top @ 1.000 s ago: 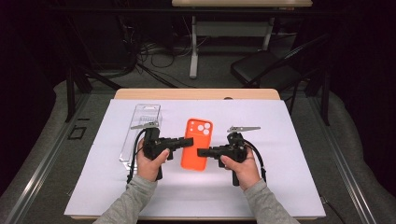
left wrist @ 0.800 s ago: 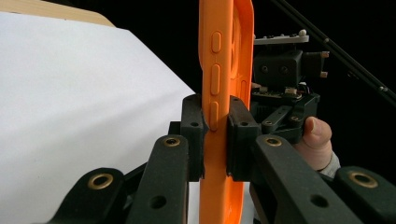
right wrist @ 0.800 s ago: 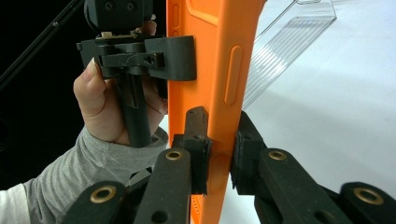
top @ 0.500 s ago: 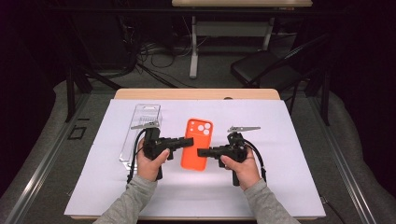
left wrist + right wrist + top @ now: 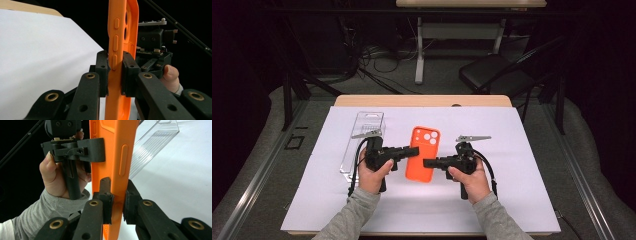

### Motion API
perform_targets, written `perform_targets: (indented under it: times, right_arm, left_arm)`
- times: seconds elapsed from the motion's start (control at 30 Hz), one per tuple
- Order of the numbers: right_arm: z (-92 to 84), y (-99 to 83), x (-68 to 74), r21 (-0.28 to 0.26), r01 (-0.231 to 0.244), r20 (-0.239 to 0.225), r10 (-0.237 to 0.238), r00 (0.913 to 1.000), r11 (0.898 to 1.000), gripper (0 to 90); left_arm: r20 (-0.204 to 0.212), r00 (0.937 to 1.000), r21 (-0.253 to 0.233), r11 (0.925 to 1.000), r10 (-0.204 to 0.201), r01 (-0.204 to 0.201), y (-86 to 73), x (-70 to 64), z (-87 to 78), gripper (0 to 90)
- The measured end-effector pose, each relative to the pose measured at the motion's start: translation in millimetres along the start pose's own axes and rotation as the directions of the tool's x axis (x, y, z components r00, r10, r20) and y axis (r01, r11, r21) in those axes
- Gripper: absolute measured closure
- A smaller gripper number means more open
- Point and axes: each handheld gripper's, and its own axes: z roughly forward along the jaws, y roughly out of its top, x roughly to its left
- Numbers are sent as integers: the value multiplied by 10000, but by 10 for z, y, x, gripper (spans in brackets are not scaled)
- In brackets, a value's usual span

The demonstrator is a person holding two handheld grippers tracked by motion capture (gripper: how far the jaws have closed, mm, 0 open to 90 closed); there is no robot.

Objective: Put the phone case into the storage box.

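Pointing away from the person — orange phone case (image 5: 423,154), lengthwise.

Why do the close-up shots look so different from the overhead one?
High view: white sheet brightly lit, room behind nearly black. Left gripper view: orange phone case sharp, sheet washed out. Right gripper view: case in focus, clear plastic box softer, faint glare.

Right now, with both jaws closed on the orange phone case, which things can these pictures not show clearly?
- Inside of the phone case: the high view gives its back, both gripper views its edges.
- Its lower end: cut off by the bottom edge in the left gripper view.
- Contents of the clear plastic box: too small in the high view; partly behind the case in the right gripper view.
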Motion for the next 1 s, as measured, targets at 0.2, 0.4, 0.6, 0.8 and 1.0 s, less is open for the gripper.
perform_targets:
  times: [0.2, 0.4, 0.6, 0.8, 1.0]
  right_arm:
    - [-2, 0, 0, -55, 22, 96, -22, 10000, 10000, 805]
    - [-5, -4, -9, -59, 44, 167, -43, 9999, 10000, 805]
    - [-7, -5, -7, -62, 76, 281, -74, 9996, 10000, 806]
    - [-15, -4, -16, -114, 99, 422, -94, 9991, 9999, 806]
    - [-29, -4, -23, -121, 233, 723, -223, 9971, 9997, 806]
  left_arm:
    - [-45, 10000, -58, 10000, -26, 26, 5, 4, -5, 770]
    - [-94, 10000, -162, 9999, 17, -18, 14, 0, -20, 740]
    - [-331, 9993, -423, 9989, 187, -201, 27, -7, -40, 677]
    - [-572, 9978, -559, 9978, 321, -353, 34, -2, -51, 621]
    - [-1039, 9929, -543, 9965, 577, -636, 42, -12, -47, 577]
